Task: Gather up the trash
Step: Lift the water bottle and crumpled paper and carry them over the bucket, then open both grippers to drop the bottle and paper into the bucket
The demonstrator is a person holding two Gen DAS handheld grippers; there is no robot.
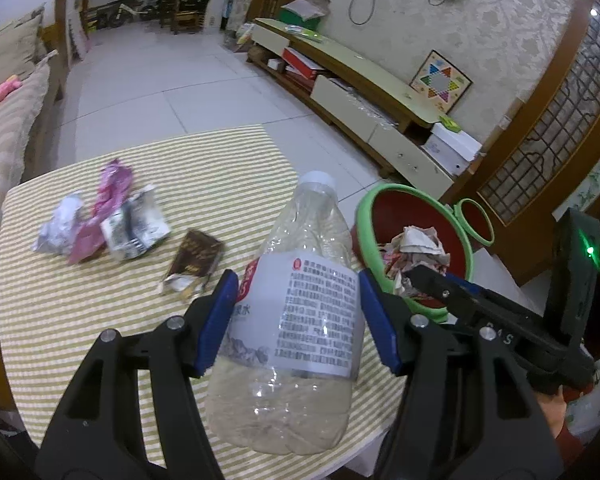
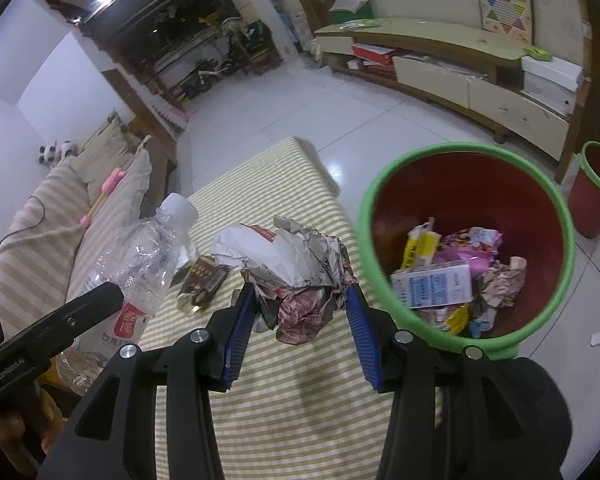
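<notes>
Trash is the subject of this inspection, and it sits in three places: some held, some binned, some loose on the table.

Left wrist view: the left gripper (image 1: pixel 296 320) pinches an empty plastic bottle (image 1: pixel 296 300) across its labelled waist, blue pads pressed on either side of the label, white cap pointing toward the top of the frame. Gripping at the label, the widest and stiffest band, probably keeps the thin crushed walls from folding out of the hold. The bottle hangs above the striped tablecloth (image 1: pixel 100 340), lower centre of the frame.

Right wrist view: the right gripper (image 2: pixel 300 312) is clamped on a crumpled paper wad (image 2: pixel 292 268), centre of the frame, the wad bulging above and between the pads. It is held at the table's edge, just beside the green rim of the red trash bin (image 2: pixel 468 152), which fills the right of the frame. The bin stands on the floor against the table, evidently so items can be dropped straight over the edge. It already holds a small carton, wrappers and crumpled paper.

Outstanding on the table, left centre of the left wrist view: a dark wrapper (image 1: pixel 194 264), a pink wrapper (image 1: pixel 108 208), a foil pack (image 1: pixel 134 228) and a white paper ball (image 1: pixel 58 228), grouped near each other.

A second small bin (image 2: pixel 598 188) stands well apart at the right edge of the right wrist view.

Assessment: both loads appear bound for the near bin; neither is released yet.
</notes>
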